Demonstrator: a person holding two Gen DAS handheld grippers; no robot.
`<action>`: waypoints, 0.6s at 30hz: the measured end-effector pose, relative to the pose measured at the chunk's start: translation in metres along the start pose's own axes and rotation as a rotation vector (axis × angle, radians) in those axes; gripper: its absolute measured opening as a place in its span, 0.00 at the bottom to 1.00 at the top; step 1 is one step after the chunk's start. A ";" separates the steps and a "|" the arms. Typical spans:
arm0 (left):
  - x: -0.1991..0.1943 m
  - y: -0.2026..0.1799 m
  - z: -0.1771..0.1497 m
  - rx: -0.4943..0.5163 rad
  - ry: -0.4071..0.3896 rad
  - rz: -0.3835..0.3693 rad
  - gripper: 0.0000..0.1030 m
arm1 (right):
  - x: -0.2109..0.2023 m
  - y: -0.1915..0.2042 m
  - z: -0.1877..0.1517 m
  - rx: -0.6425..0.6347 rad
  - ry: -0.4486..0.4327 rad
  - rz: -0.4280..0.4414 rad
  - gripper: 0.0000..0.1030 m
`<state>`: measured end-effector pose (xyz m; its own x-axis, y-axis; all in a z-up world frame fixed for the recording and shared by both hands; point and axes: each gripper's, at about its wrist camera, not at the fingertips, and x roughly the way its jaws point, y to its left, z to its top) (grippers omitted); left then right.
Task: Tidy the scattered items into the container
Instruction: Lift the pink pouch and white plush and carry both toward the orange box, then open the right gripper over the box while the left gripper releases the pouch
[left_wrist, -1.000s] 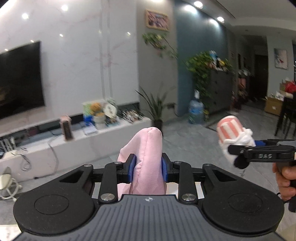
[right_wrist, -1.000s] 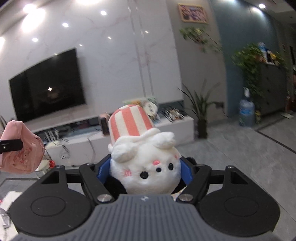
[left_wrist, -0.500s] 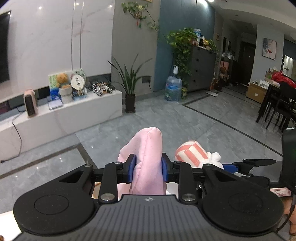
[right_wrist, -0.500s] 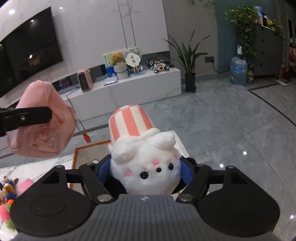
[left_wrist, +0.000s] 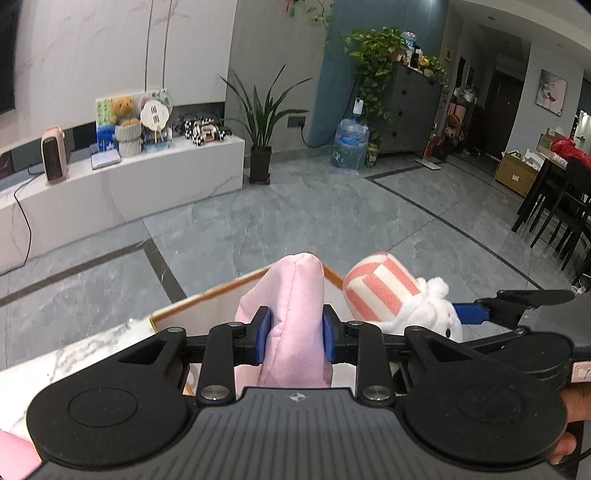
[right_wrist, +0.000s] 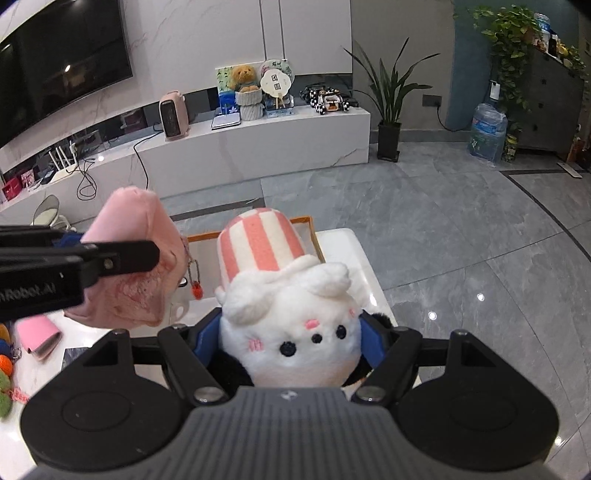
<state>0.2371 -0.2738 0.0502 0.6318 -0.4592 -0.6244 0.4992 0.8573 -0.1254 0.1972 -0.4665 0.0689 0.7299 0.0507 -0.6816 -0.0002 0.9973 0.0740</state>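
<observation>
**Both plushies hovering over the box, drop coming up**

So this looks like the carry-and-drop step. The left gripper (left_wrist: 295, 334) is pinching a pink fabric pouch (left_wrist: 293, 295) between its blue pads, jaws pressed into the soft cloth on both sides. The right gripper (right_wrist: 291, 341) is clamping a white plush bunny with a pink-striped hat (right_wrist: 291, 317), jaws spread fairly wide around its fat body but clearly squeezing it. From the right wrist view a little red charm (right_wrist: 197, 290) is dangling off the pouch's chain.

The container (left_wrist: 207, 299), an orange-rimmed white box on the marble worktop (right_wrist: 347, 247), is sitting just ahead of and below both sets of jaws. My guess for the next move: getting each toy fully over the opening, then opening the jaws one at a time so the two don't bump, since they're hanging right beside each other. A few other bits are waiting on the worktop left of the right jaws, like a pink roll (right_wrist: 38, 334).

Compared with a second ago, both cameras are tilting down a lot: back then it was mostly wall and TV, now the floor and box are filling the view. The grips themselves are looking unchanged.
</observation>
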 end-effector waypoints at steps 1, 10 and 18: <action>0.000 -0.001 -0.002 -0.006 0.005 -0.002 0.32 | 0.001 0.000 0.000 -0.001 0.002 -0.001 0.74; 0.017 0.004 -0.014 -0.041 0.060 -0.003 0.38 | 0.011 0.004 -0.003 -0.040 0.063 -0.023 0.78; 0.019 0.005 -0.019 -0.053 0.070 -0.002 0.40 | 0.010 0.008 -0.004 -0.049 0.060 -0.025 0.78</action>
<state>0.2406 -0.2739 0.0227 0.5872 -0.4449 -0.6762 0.4670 0.8685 -0.1660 0.2018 -0.4577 0.0602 0.6880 0.0274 -0.7252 -0.0170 0.9996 0.0217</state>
